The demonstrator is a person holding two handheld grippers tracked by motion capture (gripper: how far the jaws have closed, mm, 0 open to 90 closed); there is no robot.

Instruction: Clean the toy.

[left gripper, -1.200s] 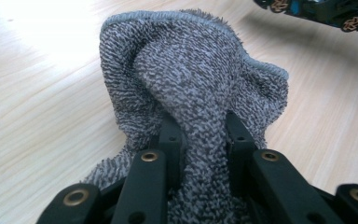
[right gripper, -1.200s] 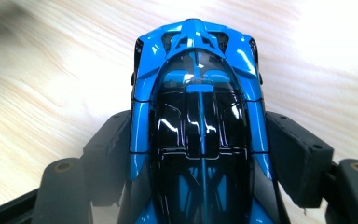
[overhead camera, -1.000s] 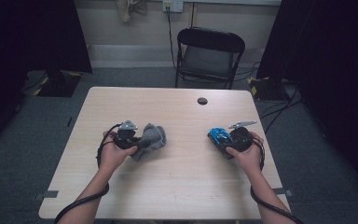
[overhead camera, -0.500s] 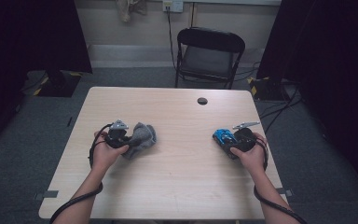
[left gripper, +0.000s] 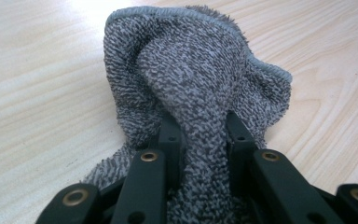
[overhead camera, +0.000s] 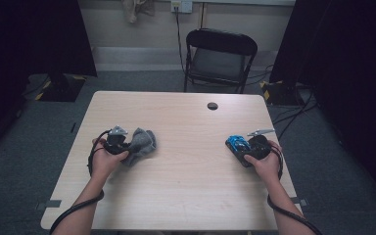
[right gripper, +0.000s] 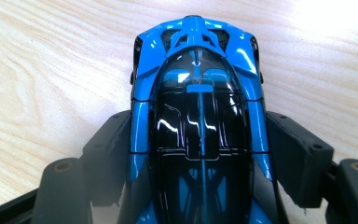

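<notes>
A: Setting: dark room, grey carpet floor, pale wood-grain rectangular table (overhead camera: 186,196). A black folding metal chair (overhead camera: 219,58) stands behind the far edge. A small round black cable hole (overhead camera: 212,105) sits in the tabletop near that edge, right of centre.

B: Left side?

A: The left gripper (overhead camera: 119,145), in the person's left hand (overhead camera: 105,159), lies low over the table's left half. Its black jaws are clamped tight on a fold of a crumpled grey terry-cloth rag (overhead camera: 140,143). In the left gripper view the rag (left gripper: 191,88) bunches up ahead of the jaws, a pinched ridge of cloth running back between them; the loose part rests on the wood.

B: Right side?

A: The right gripper (overhead camera: 245,149), in the right hand (overhead camera: 267,164), is over the table's right half, near the right edge. It grips a glossy blue and black toy sports car (overhead camera: 237,143). In the right gripper view the car (right gripper: 198,112) sits lengthwise between the jaws, one pad against each flank, nose pointing away from the camera over the wood.

B: Spacing?

A: Rag and car well apart, bare wood between them. Whether the car's wheels touch the table cannot be told.
</notes>
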